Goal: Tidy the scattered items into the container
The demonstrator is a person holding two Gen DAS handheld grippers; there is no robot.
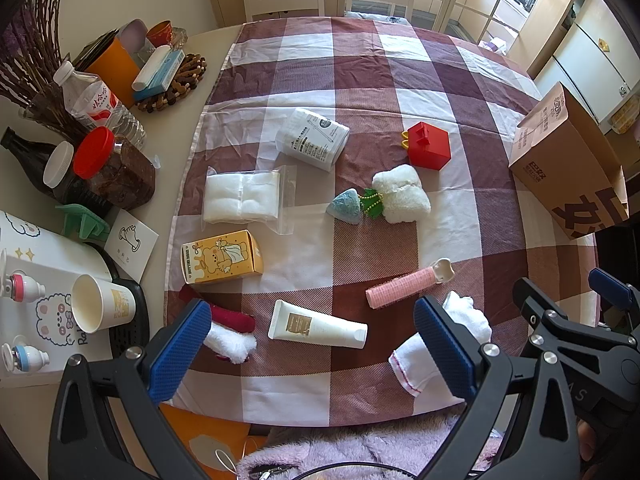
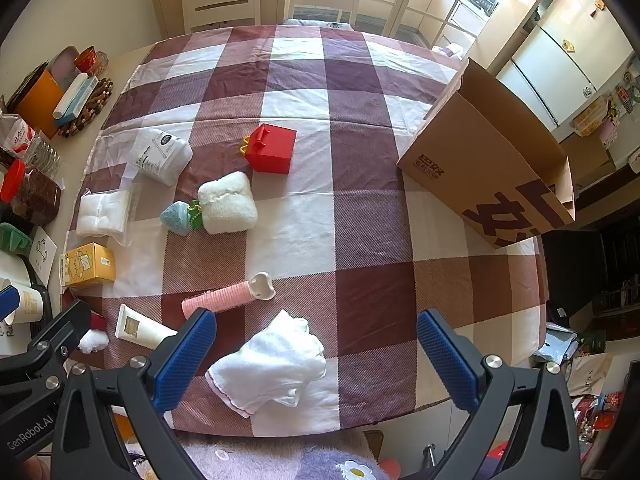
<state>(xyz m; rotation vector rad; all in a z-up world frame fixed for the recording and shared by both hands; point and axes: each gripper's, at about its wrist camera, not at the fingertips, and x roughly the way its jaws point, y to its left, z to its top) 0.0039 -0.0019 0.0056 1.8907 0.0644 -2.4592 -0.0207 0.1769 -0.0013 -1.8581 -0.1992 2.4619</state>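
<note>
Box [image 2: 492, 168]: brown cardboard, far right on the checked counter.
Tube [image 1: 316, 326]: smooth white, long axis left-right, cap right.
Roller [image 2: 218, 299]: pink, ridged.
Left gripper [image 1: 312, 356] fingers: apart, empty.
Right gripper [image 2: 316, 360] fingers: apart, empty.

Table [image 1: 192, 52], checked cloth [image 2: 304, 92] (maroon-white), scattered items atop

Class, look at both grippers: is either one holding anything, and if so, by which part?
Nothing is held. The left gripper and right gripper are both open above the tablecloth.
</note>
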